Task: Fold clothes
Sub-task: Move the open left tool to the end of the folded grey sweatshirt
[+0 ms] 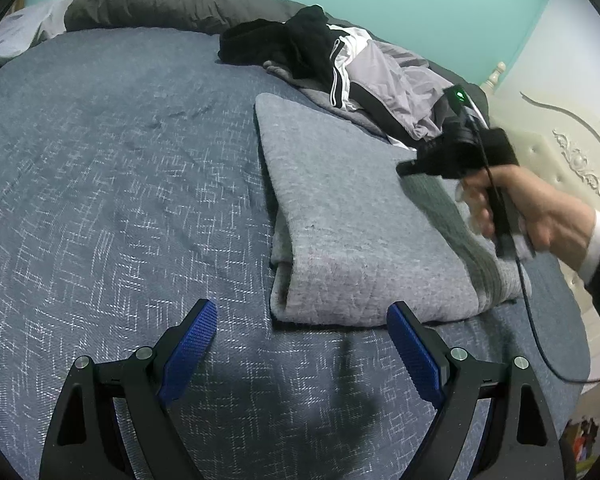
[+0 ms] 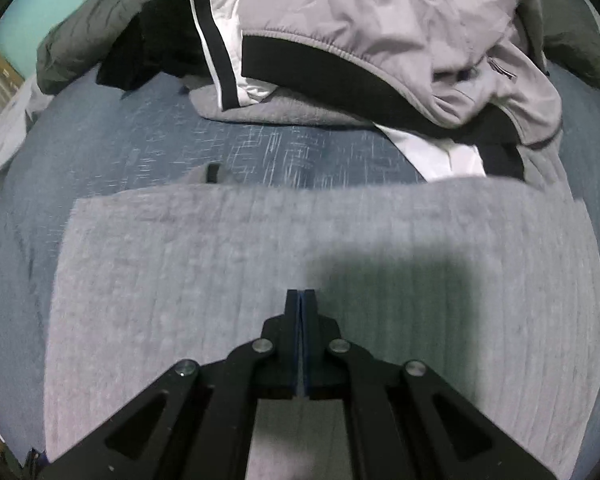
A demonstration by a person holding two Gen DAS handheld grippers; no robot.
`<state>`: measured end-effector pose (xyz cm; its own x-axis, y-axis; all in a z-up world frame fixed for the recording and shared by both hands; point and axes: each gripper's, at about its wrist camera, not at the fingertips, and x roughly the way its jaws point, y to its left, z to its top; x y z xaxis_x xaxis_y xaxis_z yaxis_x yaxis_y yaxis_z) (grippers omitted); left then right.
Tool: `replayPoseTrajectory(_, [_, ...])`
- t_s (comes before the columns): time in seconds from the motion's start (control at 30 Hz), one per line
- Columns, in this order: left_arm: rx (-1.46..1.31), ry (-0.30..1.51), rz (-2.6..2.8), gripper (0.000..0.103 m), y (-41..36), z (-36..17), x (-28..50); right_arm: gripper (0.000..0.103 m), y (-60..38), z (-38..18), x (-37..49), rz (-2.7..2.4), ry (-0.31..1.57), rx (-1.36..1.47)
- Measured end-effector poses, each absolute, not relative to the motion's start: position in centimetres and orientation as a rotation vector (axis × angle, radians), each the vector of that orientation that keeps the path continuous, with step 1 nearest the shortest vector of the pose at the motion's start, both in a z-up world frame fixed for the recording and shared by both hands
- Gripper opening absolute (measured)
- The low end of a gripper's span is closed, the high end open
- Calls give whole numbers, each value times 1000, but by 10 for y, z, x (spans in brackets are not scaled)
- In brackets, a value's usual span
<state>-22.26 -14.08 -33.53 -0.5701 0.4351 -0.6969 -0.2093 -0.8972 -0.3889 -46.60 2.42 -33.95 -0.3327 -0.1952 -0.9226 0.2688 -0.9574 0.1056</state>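
Note:
A folded light grey sweater (image 1: pixel 352 216) lies on the blue bedspread (image 1: pixel 120 184). My left gripper (image 1: pixel 302 322) stands open just in front of the sweater's near edge, nothing between its blue pads. In the left wrist view a hand holds my right gripper (image 1: pixel 406 168) over the sweater's right side, near its ribbed band. In the right wrist view the right gripper (image 2: pixel 301 296) is shut with nothing in it, hovering above the grey sweater (image 2: pixel 204 264). A pile of unfolded clothes (image 2: pixel 380 40) lies beyond it.
The clothes pile (image 1: pixel 340 64) holds a lilac jacket, a black garment and a striped black-and-white piece. A dark grey duvet (image 1: pixel 148 0) is bunched at the far side. A cream headboard (image 1: pixel 560 152) stands at the right. A cable (image 1: pixel 536 332) hangs from the right gripper.

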Motion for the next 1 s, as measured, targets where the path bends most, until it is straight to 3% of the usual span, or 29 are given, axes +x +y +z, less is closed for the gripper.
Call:
replayPoseTrajectory(0.37, [-1205,-386,2458,90,-141,-338,-223,0,16,-347,-496,-2343,107,1652])
replayPoseTrajectory(0.47, [-1201,-390,2438,90,-139,-339,-223,0,28,-329,-484,-2353,17,1571])
replayPoseTrajectory(0.57, [-1198,-389,2441,90,-139,-338,-222,0,50,-312,-458,-2325,-70,1506])
replayPoseTrajectory(0.77, [-1185,-451,2431,90,-144,-332,-224,0,115,-288,-355,-2295,-67,1487])
replayPoseTrajectory(1.0, [-1199,-499,2419,90,-137,-333,-220,0,163,-302,-281,-2315,-118,1447])
